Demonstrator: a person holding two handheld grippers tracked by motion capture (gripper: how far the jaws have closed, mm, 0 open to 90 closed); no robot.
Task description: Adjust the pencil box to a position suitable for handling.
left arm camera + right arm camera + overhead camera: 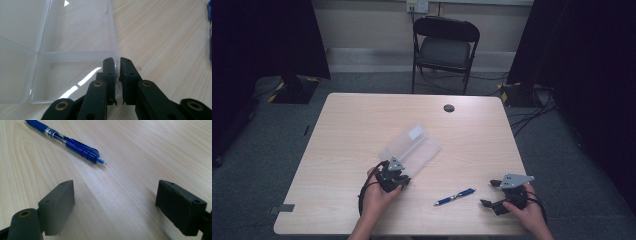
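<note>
- Pinching the near wall of the clear plastic box (pixel 75 37), the left gripper (pixel 118 65) has its fingers (pixel 110 68) drawn narrow, one inside the wall and one outside, close by the corner.
- In the high view the left gripper (pixel 393 175) sits at the near end of the box (pixel 412 145), which lies open on the desk (pixel 352 120) left of centre and runs away from the person at a slant.
- The box looks thin, light and rather flexible; I judge it would slide or tip easily under a one-sided pull, and its smooth wall offers little friction, so a hold near the corner, where two walls stiffen each other, seems the soundest.
- The right gripper (pixel 494 193) rests near the front edge at the right, its fingers (pixel 58 202) spread wide with nothing between them.
- A blue pen (pixel 455 196) lies on the desk between the two grippers, well apart from the box; in the right gripper view the pen (pixel 67 142) lies just ahead of the open fingers, tip toward them.
- The pen looks stiff, slim and light, round enough to roll; its ribbed blue grip section near the tip would likely be the best place to take it.
- The desk is pale wood grain, smooth and flat, with a dark cable port (pixel 449 108) near its far edge.
- Beyond stand a black folding chair (pixel 445 47), grey carpet, trailing cables and dark curtains on both sides.
</note>
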